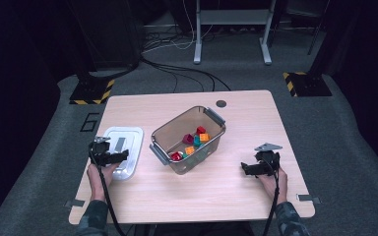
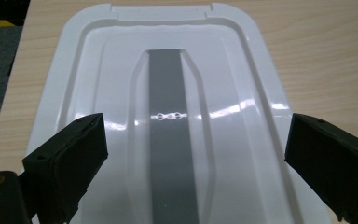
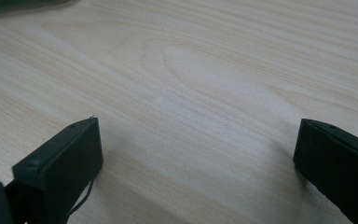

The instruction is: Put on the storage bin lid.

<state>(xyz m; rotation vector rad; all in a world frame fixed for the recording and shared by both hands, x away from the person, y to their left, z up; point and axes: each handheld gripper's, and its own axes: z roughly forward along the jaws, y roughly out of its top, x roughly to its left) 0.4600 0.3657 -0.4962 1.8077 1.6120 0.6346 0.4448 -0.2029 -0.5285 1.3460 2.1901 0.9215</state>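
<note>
A white plastic lid [image 1: 123,147] with a grey strip down its middle lies flat on the table at the left. My left gripper [image 1: 112,156] hovers over its near end, open, the jaws standing wide apart on either side of the grey strip [image 2: 170,140] of the lid [image 2: 98,79]. A clear plastic bin [image 1: 189,139] with grey handles stands in the middle of the table, holding several coloured blocks [image 1: 195,142]. My right gripper [image 1: 253,168] is open over bare wood [image 3: 191,93] at the right, nothing between its jaws.
The wooden table [image 1: 246,118] has a small dark round cap [image 1: 221,103] near its far edge. Beyond it are grey floor, cables and the white legs of a stand [image 1: 231,29]. Yellow-black striped bases [image 1: 91,92] sit on the floor at both far corners.
</note>
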